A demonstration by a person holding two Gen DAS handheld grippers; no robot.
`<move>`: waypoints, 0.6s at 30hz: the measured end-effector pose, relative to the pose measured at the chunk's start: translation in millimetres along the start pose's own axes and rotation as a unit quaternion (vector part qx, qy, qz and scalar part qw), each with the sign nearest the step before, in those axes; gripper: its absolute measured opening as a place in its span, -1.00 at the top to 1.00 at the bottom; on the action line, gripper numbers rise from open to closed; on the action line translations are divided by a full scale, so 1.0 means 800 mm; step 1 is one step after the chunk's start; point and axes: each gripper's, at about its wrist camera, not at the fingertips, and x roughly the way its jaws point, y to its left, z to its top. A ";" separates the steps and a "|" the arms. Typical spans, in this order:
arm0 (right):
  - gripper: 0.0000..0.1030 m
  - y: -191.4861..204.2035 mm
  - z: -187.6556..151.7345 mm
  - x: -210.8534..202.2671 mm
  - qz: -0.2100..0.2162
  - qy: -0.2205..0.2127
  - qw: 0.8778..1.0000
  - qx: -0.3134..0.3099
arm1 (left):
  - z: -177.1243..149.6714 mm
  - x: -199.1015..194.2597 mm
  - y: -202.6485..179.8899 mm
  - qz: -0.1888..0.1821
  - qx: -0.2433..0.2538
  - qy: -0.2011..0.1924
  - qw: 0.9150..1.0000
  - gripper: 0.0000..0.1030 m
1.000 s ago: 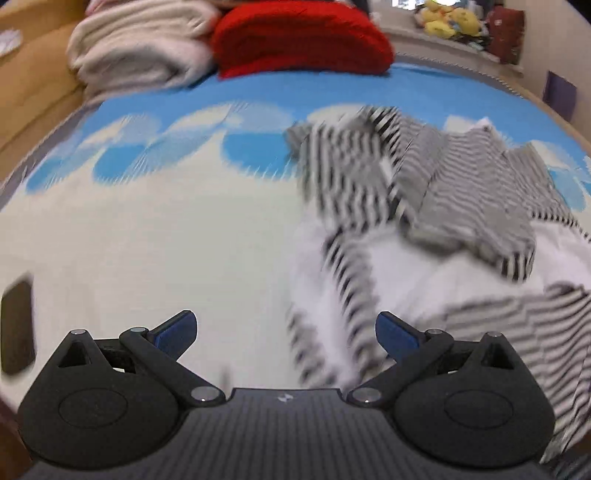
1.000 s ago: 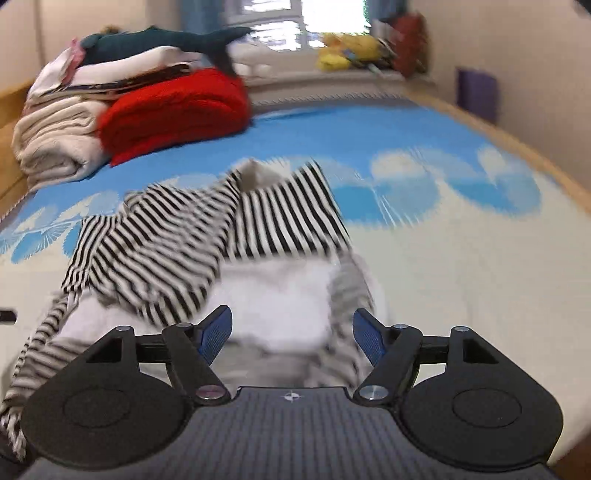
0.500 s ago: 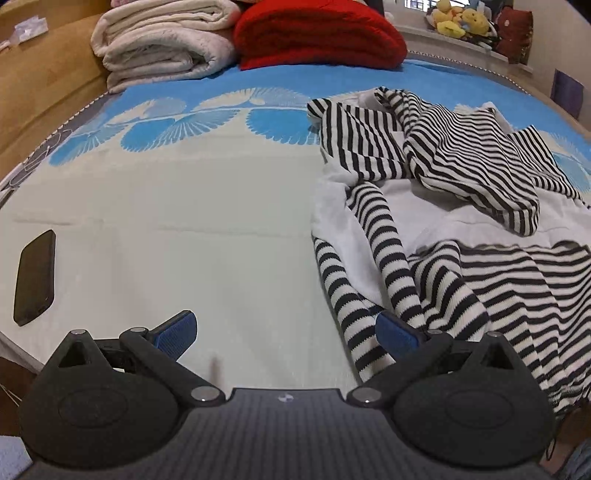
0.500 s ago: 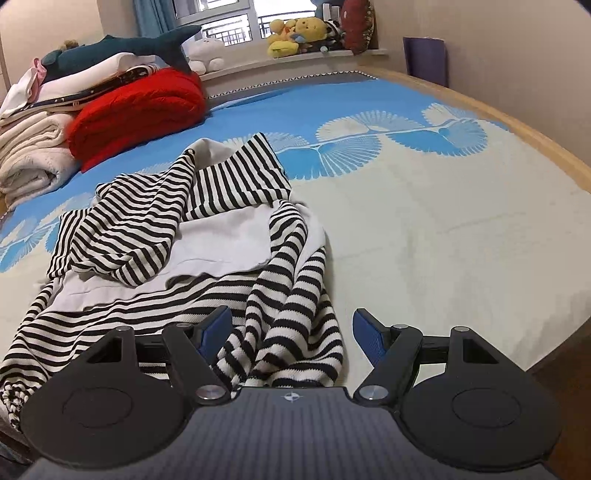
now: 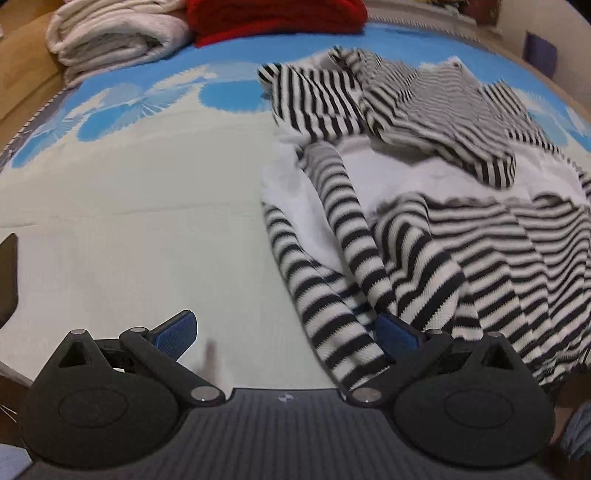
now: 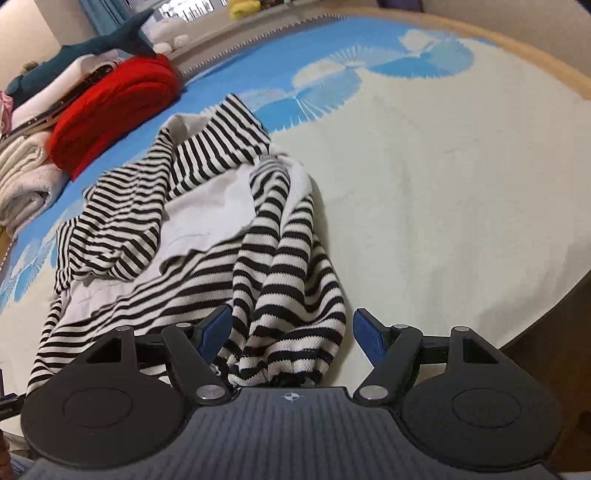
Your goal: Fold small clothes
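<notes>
A crumpled black-and-white striped garment [image 5: 424, 221] with white panels lies on the bed, on the right in the left wrist view and on the left and centre in the right wrist view [image 6: 207, 229]. My left gripper [image 5: 286, 334] is open; a striped sleeve end lies between its jaws, against the right blue pad [image 5: 397, 334]. My right gripper [image 6: 291, 338] is open low over the garment's striped hem, which lies between its jaws.
Folded cream blankets [image 5: 110, 33] and a red blanket [image 5: 273, 14] are stacked at the head of the bed [image 5: 129, 221]. A shark plush [image 6: 92, 44] tops the pile. A dark phone [image 5: 7, 277] lies at the left edge. The wooden bed rim [image 6: 535, 62] curves right.
Both grippers have moved in closer to the garment's near edge. The striped sleeve and hem now lie between their open jaws.
</notes>
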 end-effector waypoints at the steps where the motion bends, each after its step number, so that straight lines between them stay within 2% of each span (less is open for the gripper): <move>1: -0.44 0.002 0.000 0.005 -0.004 0.007 1.000 -0.003 | -0.001 0.004 -0.003 -0.001 0.002 0.005 1.000 -1.00; 4: -0.46 0.005 0.001 0.020 -0.012 0.025 1.000 -0.005 | 0.000 0.018 -0.006 -0.015 -0.002 0.029 0.999 -1.00; 8: -0.48 0.000 0.003 0.046 -0.040 0.058 0.997 0.017 | 0.003 0.025 -0.002 -0.052 -0.044 0.059 0.996 -1.00; 13: -0.45 0.000 -0.003 0.048 -0.004 0.081 0.997 0.019 | 0.004 0.020 -0.002 -0.111 -0.077 0.063 0.989 -0.98; 15: -0.43 0.000 -0.006 0.046 0.000 0.082 0.997 0.011 | 0.003 0.019 -0.005 -0.109 -0.074 0.061 0.989 -0.95; 18: -0.41 -0.004 -0.008 0.044 0.003 0.080 0.997 0.015 | 0.000 0.014 -0.011 -0.114 -0.061 0.053 0.990 -0.75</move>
